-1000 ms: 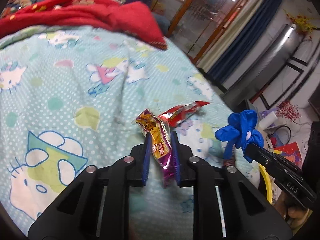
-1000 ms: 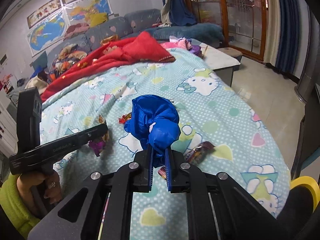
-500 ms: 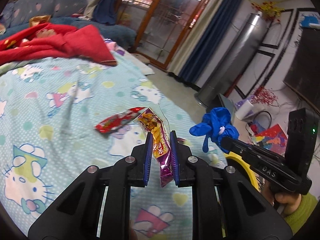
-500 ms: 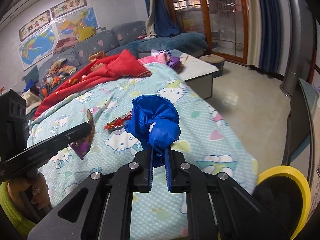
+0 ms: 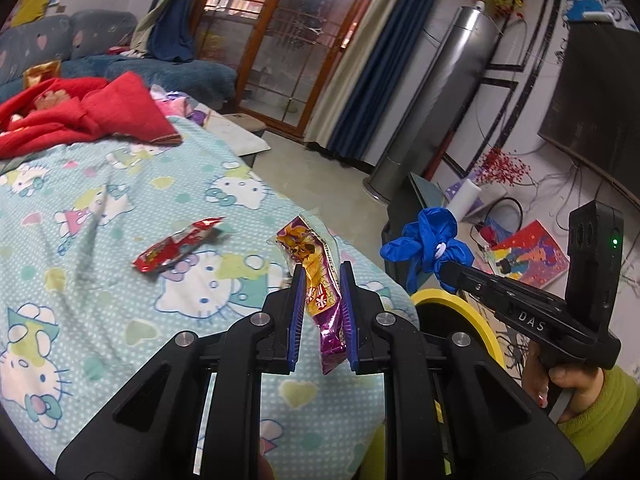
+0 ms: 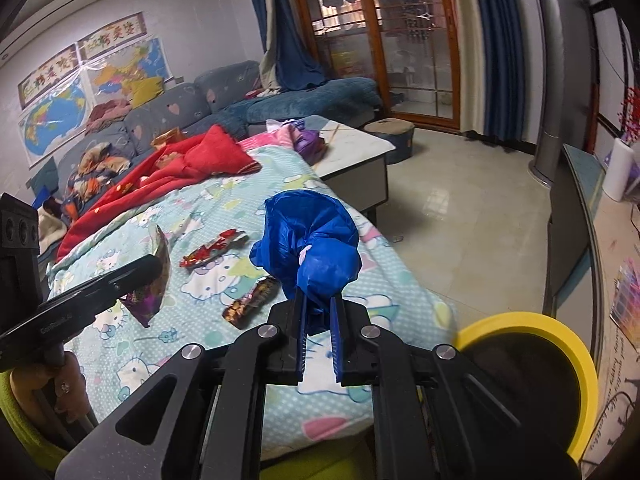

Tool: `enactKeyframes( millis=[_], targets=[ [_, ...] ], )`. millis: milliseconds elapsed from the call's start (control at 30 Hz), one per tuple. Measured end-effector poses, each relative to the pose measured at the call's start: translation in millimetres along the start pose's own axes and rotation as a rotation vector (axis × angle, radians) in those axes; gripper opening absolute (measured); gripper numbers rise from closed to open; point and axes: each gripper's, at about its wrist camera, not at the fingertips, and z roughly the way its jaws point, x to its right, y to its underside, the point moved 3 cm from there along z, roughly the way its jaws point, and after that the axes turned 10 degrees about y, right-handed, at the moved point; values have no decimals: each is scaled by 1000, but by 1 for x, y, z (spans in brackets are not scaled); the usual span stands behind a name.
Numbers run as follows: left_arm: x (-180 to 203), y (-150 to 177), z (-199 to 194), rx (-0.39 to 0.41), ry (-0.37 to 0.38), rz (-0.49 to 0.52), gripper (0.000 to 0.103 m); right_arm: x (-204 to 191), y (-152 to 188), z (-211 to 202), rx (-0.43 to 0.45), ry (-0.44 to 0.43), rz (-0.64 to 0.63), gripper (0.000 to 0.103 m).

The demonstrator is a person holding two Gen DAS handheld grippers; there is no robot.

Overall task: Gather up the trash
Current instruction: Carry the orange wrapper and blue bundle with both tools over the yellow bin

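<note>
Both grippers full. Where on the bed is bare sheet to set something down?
Bare sheet lies between the red blanket and the red wrapper, and along the bed's right edge past the dark wrapper. It is crowded around those two wrappers, near the left gripper.

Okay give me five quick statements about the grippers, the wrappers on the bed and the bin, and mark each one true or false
1. The left gripper is shut on a purple and yellow snack wrapper. True.
2. The right gripper is open with nothing in it. False: it is shut on a crumpled blue plastic bag.
3. A red wrapper lies on the Hello Kitty bedsheet. True.
4. The yellow-rimmed bin stands on the bed. False: it is off the bed's corner, below the grippers.
5. The dark wrapper is already picked up. False: it lies on the sheet.
</note>
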Motion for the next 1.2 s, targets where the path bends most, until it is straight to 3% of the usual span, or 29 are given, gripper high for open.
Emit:
enactKeyframes(
  millis=[1200],
  targets=[
    [96, 24, 59, -120, 134, 224, 12, 100, 36, -48, 38, 179, 167, 10]
  ],
)
